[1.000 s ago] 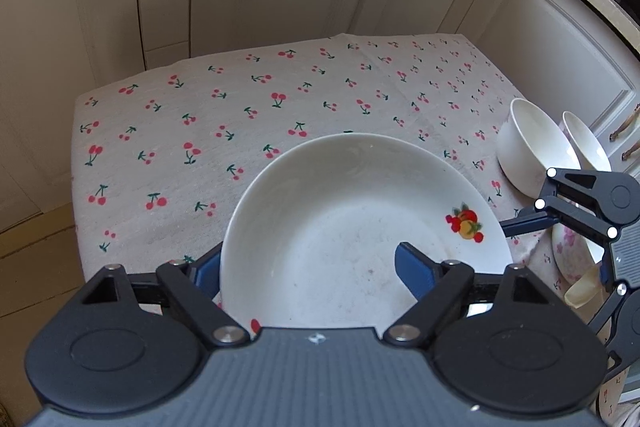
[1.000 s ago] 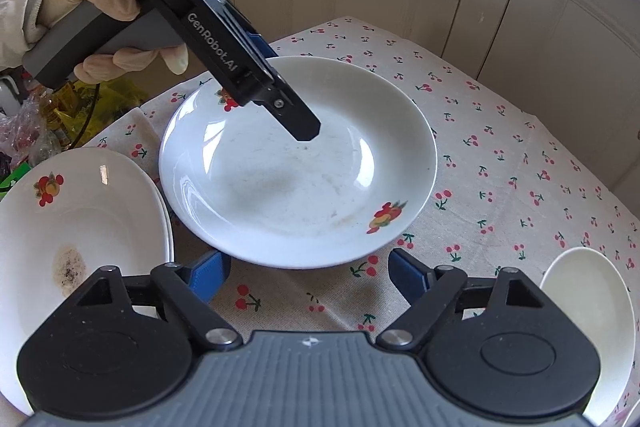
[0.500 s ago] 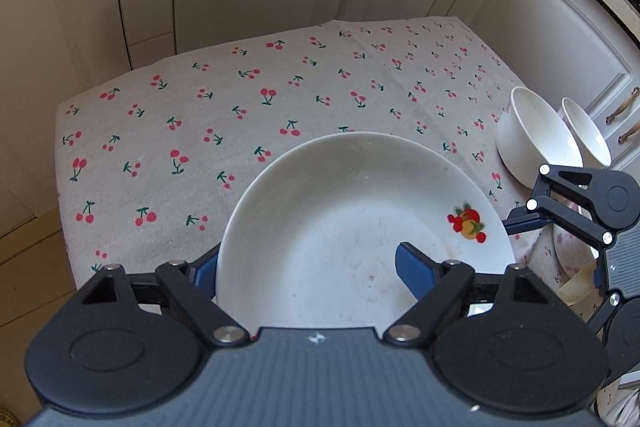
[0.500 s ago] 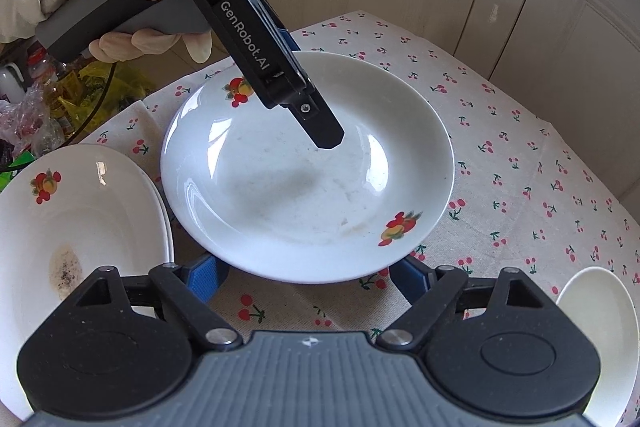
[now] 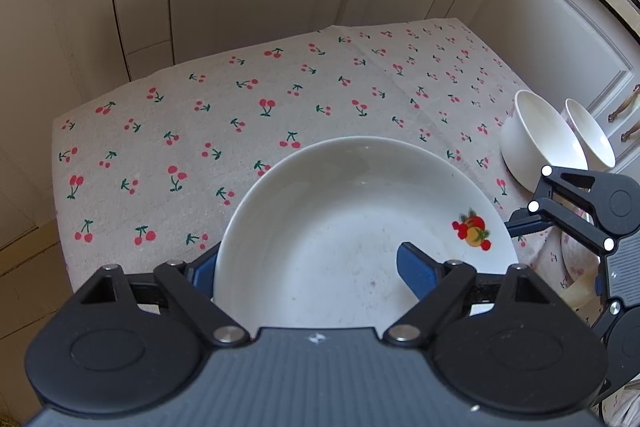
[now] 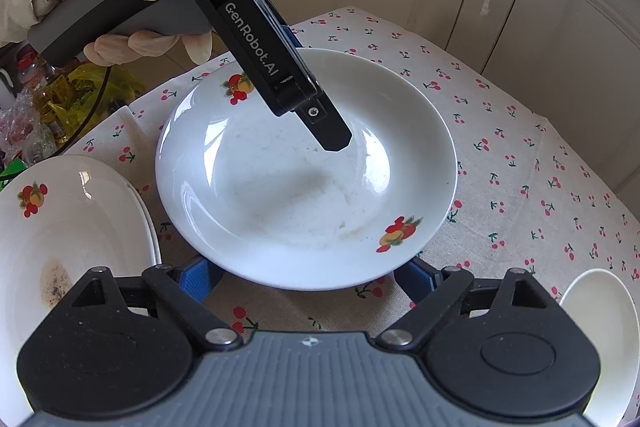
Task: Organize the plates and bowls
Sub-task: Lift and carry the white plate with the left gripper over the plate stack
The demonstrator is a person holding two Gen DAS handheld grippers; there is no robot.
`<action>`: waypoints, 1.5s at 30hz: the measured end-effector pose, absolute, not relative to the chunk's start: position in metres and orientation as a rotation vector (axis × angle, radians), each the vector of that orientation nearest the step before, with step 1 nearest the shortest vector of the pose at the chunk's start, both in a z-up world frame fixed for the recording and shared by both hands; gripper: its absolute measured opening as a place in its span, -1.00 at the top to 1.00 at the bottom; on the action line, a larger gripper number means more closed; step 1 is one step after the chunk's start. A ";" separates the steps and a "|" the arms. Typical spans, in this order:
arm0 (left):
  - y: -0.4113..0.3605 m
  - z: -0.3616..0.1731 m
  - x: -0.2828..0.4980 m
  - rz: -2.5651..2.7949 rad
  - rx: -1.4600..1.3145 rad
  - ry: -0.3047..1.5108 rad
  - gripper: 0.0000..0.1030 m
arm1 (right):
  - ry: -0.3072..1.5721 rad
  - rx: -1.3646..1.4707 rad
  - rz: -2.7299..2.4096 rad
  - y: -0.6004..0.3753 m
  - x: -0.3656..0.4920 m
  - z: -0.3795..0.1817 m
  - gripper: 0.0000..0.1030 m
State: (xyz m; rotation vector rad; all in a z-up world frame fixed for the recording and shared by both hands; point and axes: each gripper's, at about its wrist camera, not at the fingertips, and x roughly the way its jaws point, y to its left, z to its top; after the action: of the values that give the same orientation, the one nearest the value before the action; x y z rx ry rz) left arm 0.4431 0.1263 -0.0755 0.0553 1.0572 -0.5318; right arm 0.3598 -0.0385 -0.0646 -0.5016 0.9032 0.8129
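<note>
- Plate: clamped at its rim by the left hand-held gripper, one finger inside the well, raised above the tabletop.
- Right hand-held gripper: jaws spread, holding nothing, just under the plate's near edge.
- Risk: a one-sided rim grip may let the glossy plate slip or tip.
- Orientation: round, no long axis; well faces up, slightly tilted.
- Stacked plates lie left of the right hand-held gripper.
</note>
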 end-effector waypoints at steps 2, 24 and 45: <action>0.126 -0.075 0.442 -0.533 0.062 1.052 -0.70 | 0.899 -0.501 0.808 -0.039 0.360 -0.064 -0.82; 0.128 -0.058 0.431 -0.534 0.063 1.008 -0.70 | 0.857 -0.514 0.781 -0.041 0.348 -0.046 -0.82; 0.118 0.000 0.354 -0.518 0.100 0.929 -0.70 | 0.778 -0.502 0.789 -0.056 0.273 0.006 -0.82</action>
State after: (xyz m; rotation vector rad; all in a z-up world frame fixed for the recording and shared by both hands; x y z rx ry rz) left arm 0.3538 0.1180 -0.0002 0.1003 0.9291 -0.5182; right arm 0.2733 -0.0563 0.0059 -0.5017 0.7777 0.7886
